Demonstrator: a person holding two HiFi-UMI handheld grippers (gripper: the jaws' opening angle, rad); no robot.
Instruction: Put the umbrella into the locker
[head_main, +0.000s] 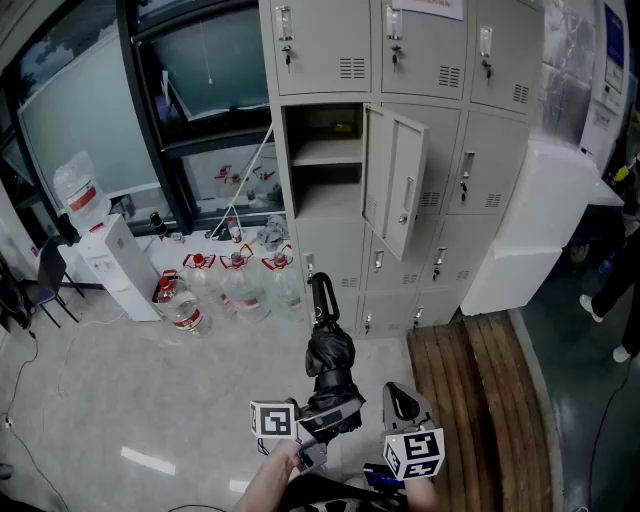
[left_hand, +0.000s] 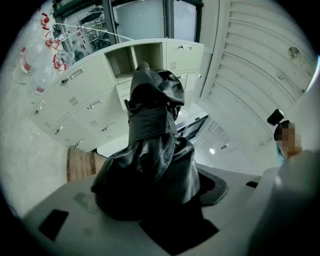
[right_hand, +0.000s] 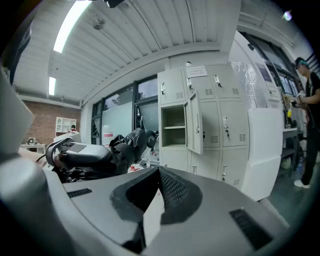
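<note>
A folded black umbrella (head_main: 330, 358) points with its handle toward the grey lockers (head_main: 440, 130). My left gripper (head_main: 335, 415) is shut on the umbrella's bunched fabric low in the head view. In the left gripper view the umbrella (left_hand: 150, 160) fills the space between the jaws of the left gripper (left_hand: 165, 200) and hides the pads. One locker compartment (head_main: 323, 150) stands open, its door (head_main: 395, 180) swung out to the right. My right gripper (head_main: 400, 402) sits just right of the umbrella, apart from it. In its own view the right gripper (right_hand: 159, 180) is shut on nothing, with the open compartment (right_hand: 174, 125) ahead.
Several large water bottles (head_main: 230, 285) stand on the floor left of the lockers, beside a white water dispenser (head_main: 105, 255). A big white block (head_main: 530, 240) leans against the lockers' right side. Wooden planking (head_main: 470, 400) runs along the floor at right. A person's legs (head_main: 615, 290) show at far right.
</note>
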